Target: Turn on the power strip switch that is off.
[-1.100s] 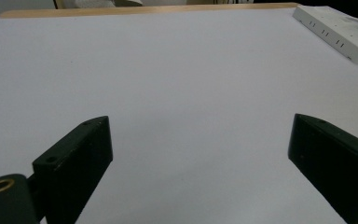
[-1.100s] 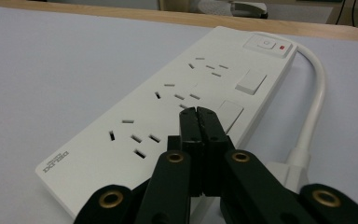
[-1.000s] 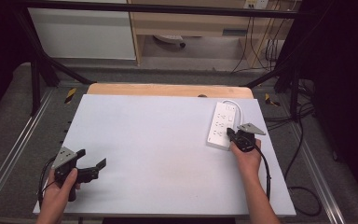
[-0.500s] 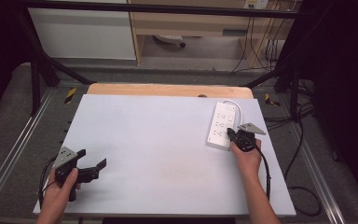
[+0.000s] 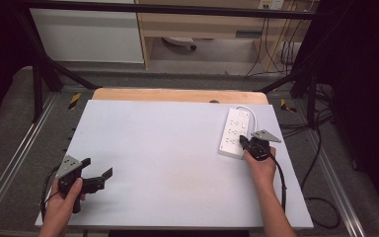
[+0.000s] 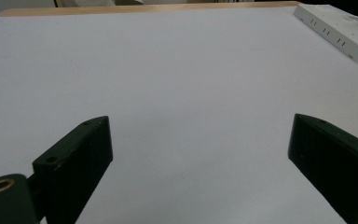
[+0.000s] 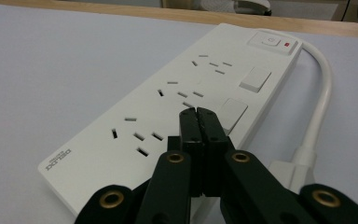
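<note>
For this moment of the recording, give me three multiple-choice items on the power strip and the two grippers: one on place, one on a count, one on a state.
1. Where on the table does the power strip lie?
A. far right part
B. near left corner
C. dead centre

2. How many groups of socket slots does the strip's top face carry?
A. one
B. three
C. six

3. How do the jaws of the two grippers stand?
A. both wide apart
B. left shut, right apart
C. left apart, right shut

Answers:
1. A, since the high view shows the strip near the table's right edge, toward the far side.
2. B, as the right gripper view shows three slot groups in a row along the strip.
3. C: the left gripper has white table between its jaws, while the right gripper has its jaws pressed together over the strip.
</note>
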A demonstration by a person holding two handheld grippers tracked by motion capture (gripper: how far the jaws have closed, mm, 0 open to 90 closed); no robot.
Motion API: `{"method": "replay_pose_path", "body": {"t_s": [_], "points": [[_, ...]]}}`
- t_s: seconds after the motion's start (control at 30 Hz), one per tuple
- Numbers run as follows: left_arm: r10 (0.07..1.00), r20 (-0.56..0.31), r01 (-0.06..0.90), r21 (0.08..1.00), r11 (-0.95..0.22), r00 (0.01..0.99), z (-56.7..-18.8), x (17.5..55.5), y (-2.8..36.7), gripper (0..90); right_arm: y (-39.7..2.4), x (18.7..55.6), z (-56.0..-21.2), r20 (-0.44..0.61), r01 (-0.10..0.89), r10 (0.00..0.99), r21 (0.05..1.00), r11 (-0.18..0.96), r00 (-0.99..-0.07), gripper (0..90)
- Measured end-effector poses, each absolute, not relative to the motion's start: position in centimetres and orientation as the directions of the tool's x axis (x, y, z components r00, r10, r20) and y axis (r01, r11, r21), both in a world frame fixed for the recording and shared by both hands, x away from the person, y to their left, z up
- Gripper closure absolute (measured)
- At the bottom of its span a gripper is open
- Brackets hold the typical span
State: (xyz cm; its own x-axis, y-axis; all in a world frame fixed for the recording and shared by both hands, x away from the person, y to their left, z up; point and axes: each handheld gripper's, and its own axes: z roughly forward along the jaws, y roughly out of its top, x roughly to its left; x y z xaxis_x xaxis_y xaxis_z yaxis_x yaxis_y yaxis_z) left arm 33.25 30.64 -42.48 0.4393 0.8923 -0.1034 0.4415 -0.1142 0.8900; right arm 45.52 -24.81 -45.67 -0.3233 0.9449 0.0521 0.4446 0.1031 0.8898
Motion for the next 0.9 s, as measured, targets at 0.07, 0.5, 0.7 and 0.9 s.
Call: {"method": "replay_pose_path", "body": {"t_s": [0.07, 0.5, 0.7, 0.9], "points": [[0.892, -0.104, 0.441, 0.890, -0.114, 0.440, -42.48, 33.26, 30.66, 6.4, -24.79, 45.51, -45.65, 0.054, 0.444, 0.944, 0.890, 0.102, -0.324, 90.0], [0.892, -0.103, 0.439, 0.891, -0.113, 0.440, -42.46, 33.24, 30.67, 6.4, -24.83, 45.37, -45.30, 0.069, 0.432, 0.942, 0.898, 0.085, -0.328, 90.0], [0.892, -0.102, 0.437, 0.892, -0.114, 0.441, -42.45, 33.23, 30.65, 6.4, -24.89, 45.25, -45.05, 0.075, 0.424, 0.940, 0.902, 0.079, -0.333, 89.9], [0.892, -0.097, 0.436, 0.892, -0.119, 0.441, -42.44, 33.22, 30.64, 6.4, -24.89, 45.14, -44.81, 0.078, 0.416, 0.937, 0.906, 0.077, -0.342, 88.9]]}}
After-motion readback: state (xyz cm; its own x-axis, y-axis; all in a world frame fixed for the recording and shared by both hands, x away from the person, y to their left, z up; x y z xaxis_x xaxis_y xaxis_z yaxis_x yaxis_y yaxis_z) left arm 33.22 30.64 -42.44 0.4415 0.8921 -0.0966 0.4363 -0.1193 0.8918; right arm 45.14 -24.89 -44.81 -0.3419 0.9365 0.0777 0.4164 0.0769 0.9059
